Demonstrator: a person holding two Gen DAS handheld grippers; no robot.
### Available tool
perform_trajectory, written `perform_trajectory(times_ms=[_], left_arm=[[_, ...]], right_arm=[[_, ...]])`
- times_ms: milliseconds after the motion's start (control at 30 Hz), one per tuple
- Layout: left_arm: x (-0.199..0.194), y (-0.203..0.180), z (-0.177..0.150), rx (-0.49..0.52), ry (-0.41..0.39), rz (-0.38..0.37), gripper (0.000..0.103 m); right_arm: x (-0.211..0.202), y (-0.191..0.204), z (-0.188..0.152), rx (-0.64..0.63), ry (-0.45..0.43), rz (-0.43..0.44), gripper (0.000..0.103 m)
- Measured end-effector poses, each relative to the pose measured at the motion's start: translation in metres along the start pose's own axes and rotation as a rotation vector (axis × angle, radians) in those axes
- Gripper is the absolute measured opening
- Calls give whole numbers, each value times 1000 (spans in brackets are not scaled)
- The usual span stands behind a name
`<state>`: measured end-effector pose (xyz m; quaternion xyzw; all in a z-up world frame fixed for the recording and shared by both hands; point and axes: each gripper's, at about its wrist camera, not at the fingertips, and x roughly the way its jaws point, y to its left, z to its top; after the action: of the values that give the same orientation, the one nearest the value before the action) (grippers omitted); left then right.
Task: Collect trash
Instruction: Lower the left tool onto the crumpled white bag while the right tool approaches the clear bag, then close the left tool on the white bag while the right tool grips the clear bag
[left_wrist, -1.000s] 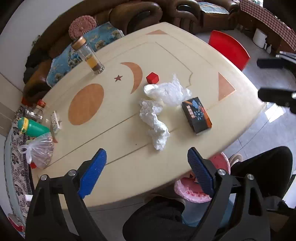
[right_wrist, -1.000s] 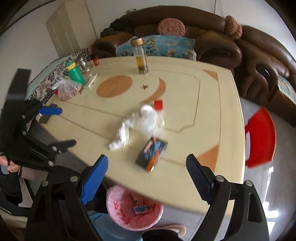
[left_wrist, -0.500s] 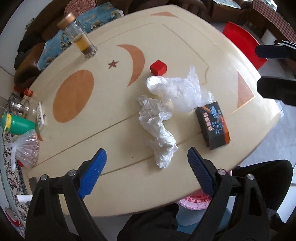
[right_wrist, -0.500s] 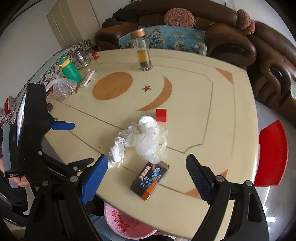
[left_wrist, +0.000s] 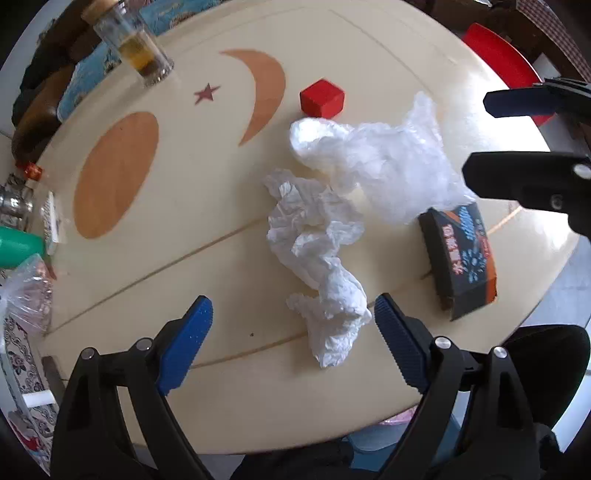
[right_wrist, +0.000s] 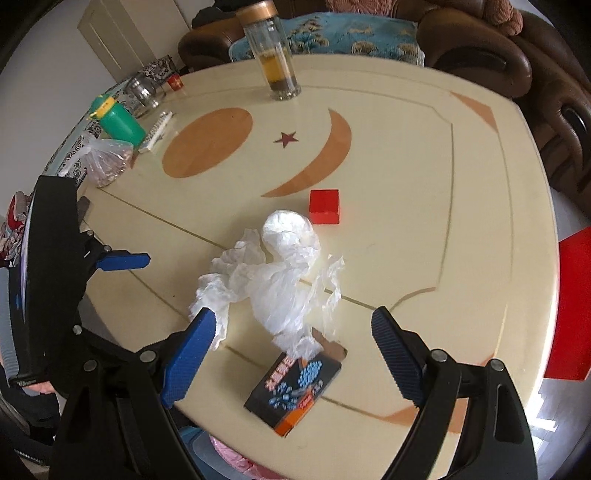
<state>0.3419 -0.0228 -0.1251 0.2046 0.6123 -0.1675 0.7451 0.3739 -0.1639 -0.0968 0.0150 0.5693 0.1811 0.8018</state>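
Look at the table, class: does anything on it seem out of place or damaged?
Yes. A crumpled white tissue and a wrinkled clear plastic bag lie loose mid-table. Beside them, a small dark box lies flat with its end flap torn open, partly under the bag. The red cube looks intact.

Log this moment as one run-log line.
left gripper: open, over tissue | right gripper: open, over box | held: nothing

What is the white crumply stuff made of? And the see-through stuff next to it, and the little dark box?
The white crumpled wad looks like tissue paper: matte, soft, with sharp creases. The see-through heap looks like thin plastic film: glossy, wrinkled, and the table shows faintly through it. The dark box looks like printed cardboard: flat sides, folded edges, an open flap with a brown inside.
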Motion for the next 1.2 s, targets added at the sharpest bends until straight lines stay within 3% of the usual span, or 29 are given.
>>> perform_trajectory(times_ms=[533, 733, 800, 967, 1200], left_arm=[[35, 7, 16, -45, 37, -41, 87], [43, 14, 17, -63, 40, -60, 87], [47, 18, 17, -68, 38, -61, 87], [52, 24, 15, -81, 47, -74, 75], [50, 36, 7, -117, 47, -115, 44]], right_arm=[[60, -11, 13, 65, 81, 53, 83], [71, -13, 15, 80, 93, 70, 79], [74, -14, 14, 85, 97, 77, 73], [78, -14, 12, 93, 103, 92, 59], [71, -6, 11, 74, 91, 93, 36]])
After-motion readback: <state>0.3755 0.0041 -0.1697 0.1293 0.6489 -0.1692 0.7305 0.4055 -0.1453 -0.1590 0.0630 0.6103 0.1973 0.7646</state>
